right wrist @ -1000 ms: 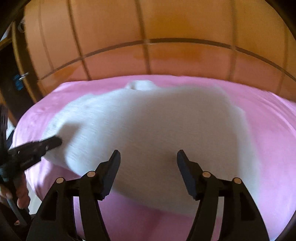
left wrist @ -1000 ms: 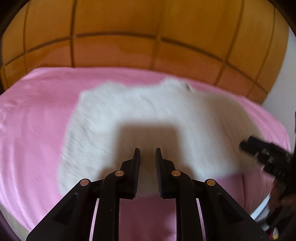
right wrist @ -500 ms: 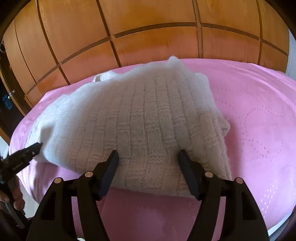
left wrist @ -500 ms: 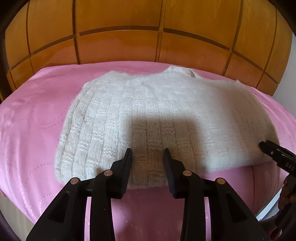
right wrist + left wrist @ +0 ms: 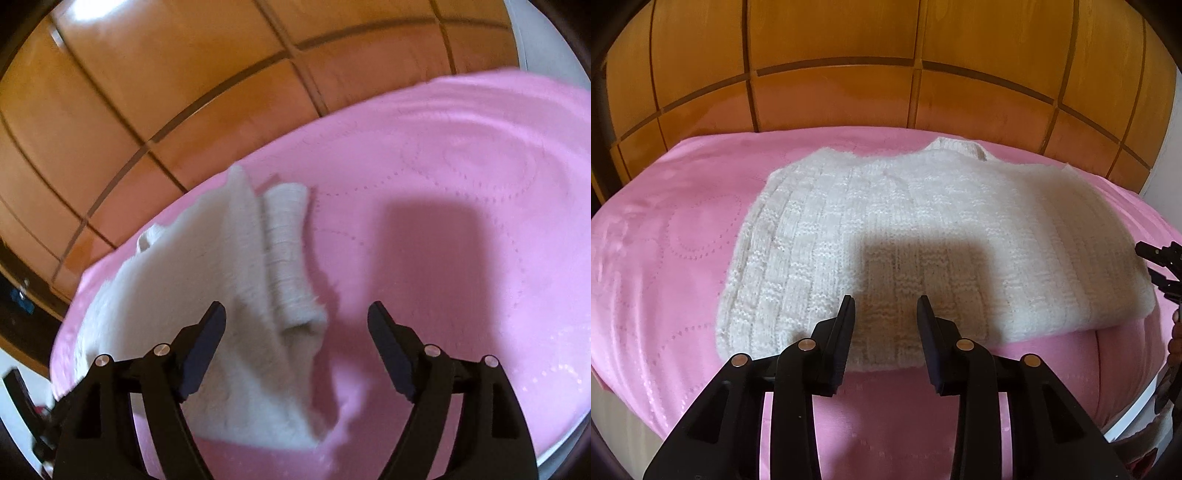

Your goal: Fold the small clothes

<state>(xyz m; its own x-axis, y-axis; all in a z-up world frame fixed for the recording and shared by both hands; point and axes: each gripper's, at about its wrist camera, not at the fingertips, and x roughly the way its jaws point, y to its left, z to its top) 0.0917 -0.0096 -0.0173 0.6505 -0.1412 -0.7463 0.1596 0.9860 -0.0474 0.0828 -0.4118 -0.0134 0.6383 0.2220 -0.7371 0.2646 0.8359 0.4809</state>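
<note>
Plainly, the left gripper has its fingers parted and grasping nothing, poised over the near hem of the white knit sweater; the right gripper is spread wider, also released, hovering at the sweater's right side where a ribbed sleeve cuff lies doubled over; whether either finger touches the knit I cannot tell; the sweater lies folded on the pink bedspread, reaching close to the bed's near edge, its collar toward the far edge; the right gripper's tips show at the bed's right edge in the left view; behind the bed stands an orange panelled headboard.
</note>
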